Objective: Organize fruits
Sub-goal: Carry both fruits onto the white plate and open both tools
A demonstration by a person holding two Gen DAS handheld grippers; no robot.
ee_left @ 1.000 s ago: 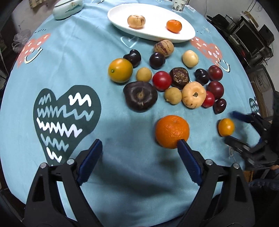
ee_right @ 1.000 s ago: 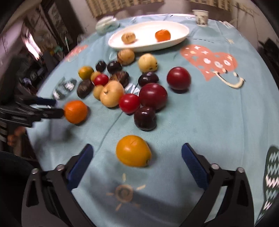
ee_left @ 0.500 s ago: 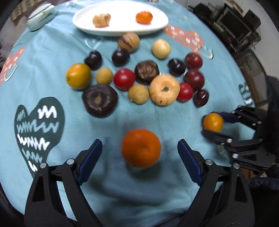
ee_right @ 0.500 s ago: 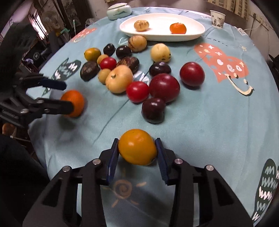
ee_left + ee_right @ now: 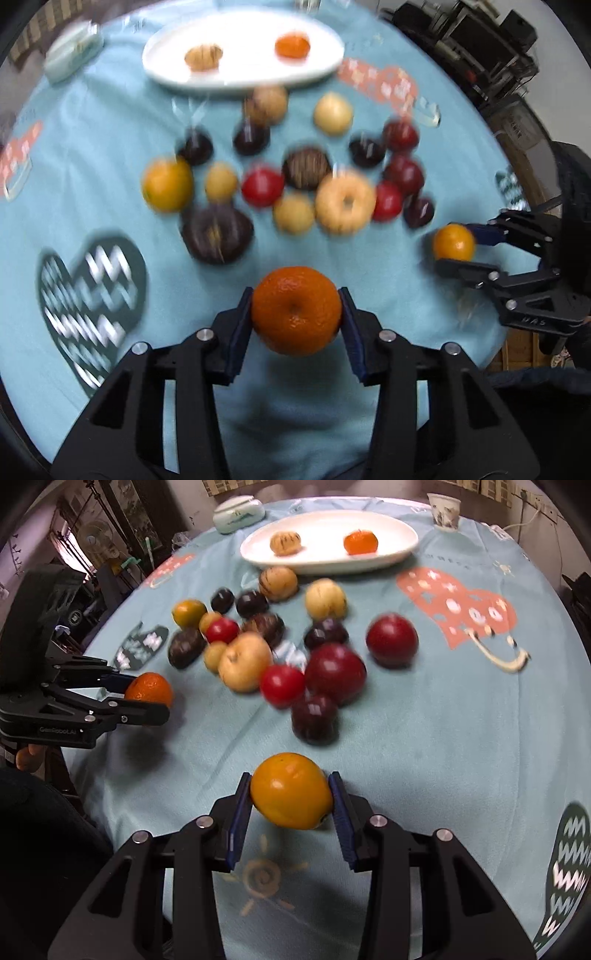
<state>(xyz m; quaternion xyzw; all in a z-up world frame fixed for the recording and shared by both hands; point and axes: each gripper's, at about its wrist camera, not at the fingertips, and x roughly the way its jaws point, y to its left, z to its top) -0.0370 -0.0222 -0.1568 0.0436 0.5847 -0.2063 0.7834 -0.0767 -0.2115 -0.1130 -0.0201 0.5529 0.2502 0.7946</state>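
Observation:
My left gripper (image 5: 295, 295) has its blue pads pressed on both sides of a large orange (image 5: 295, 317) near the table's front edge, the jaws still closing. From the right wrist view that gripper (image 5: 147, 696) and orange (image 5: 151, 686) sit at the left. My right gripper (image 5: 291, 775) is shut on a yellow-orange fruit (image 5: 291, 792), which the left wrist view shows at the right (image 5: 453, 242). A white oval plate (image 5: 325, 559) at the back holds a tan striped fruit (image 5: 285, 542) and a small orange (image 5: 360, 542).
Between the grippers and the plate lies a cluster of several red, dark purple, tan and yellow fruits (image 5: 334, 674) on the blue patterned cloth (image 5: 461, 738). A cup (image 5: 445, 511) and a lidded white dish (image 5: 238, 513) stand at the back. The table edge runs close on both sides.
The left gripper slid over the large orange and closed on it. The right gripper closed on the yellow-orange fruit earlier and still holds it in about the same place.

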